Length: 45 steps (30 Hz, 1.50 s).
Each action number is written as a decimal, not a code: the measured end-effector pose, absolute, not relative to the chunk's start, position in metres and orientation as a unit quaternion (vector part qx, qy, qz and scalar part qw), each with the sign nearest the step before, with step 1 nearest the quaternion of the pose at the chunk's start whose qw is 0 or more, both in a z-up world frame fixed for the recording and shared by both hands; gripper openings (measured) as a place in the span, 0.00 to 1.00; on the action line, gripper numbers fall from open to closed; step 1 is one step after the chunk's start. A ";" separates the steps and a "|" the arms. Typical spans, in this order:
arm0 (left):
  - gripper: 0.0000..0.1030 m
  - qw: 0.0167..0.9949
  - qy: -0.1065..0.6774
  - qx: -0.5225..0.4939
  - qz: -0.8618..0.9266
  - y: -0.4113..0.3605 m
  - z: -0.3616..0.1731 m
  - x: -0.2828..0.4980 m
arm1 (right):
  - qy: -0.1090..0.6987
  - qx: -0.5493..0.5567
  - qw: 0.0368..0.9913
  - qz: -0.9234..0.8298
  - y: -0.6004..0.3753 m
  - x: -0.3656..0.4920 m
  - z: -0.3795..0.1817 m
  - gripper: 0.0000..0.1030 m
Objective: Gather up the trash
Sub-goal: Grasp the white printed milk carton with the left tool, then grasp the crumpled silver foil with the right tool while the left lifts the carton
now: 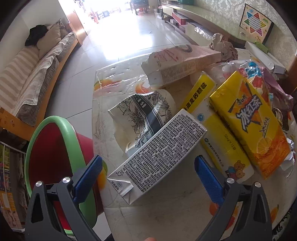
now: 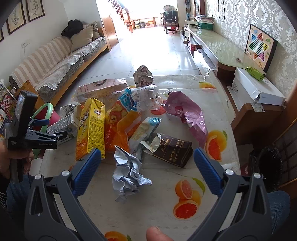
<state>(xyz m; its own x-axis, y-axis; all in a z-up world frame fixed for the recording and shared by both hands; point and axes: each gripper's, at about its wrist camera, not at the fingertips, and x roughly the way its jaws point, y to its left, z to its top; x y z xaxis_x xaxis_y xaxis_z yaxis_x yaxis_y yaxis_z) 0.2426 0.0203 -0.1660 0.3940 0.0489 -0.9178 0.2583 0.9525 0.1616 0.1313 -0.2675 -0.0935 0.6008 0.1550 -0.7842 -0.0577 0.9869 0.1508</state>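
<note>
White printed rectangular drink carton (image 1: 157,157): lain between spread fingers of left gripper (image 1: 148,166), long axis diagonal, not yet gripped. Right gripper (image 2: 147,166): spread, unladen, farther off.

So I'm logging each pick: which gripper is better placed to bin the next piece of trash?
Left, probably. The left gripper is open around the white text-covered carton, with the red bin right beside it. The right gripper only hovers open above crumpled paper.

This is a home living room. A long striped fabric sofa with cushions (image 2: 55,61) lines one wall, opposite a glossy low wooden sideboard (image 2: 213,48) against patterned wallpaper. Framed botanical prints (image 2: 16,14) hang above glossy pale floor tiles (image 2: 148,52).
</note>
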 end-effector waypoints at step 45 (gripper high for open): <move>0.35 0.837 0.534 -0.016 -0.118 0.019 -0.145 0.168 | 0.492 0.047 0.863 0.099 -0.263 0.137 -0.128 0.95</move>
<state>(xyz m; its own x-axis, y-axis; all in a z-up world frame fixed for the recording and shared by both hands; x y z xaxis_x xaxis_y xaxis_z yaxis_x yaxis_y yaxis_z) 0.1676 0.0190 -0.1450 0.4016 -0.2149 -0.8902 0.1817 0.9714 -0.1526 0.1374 -0.2631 -0.1281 0.4956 0.2184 -0.8407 -0.1248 0.9757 0.1799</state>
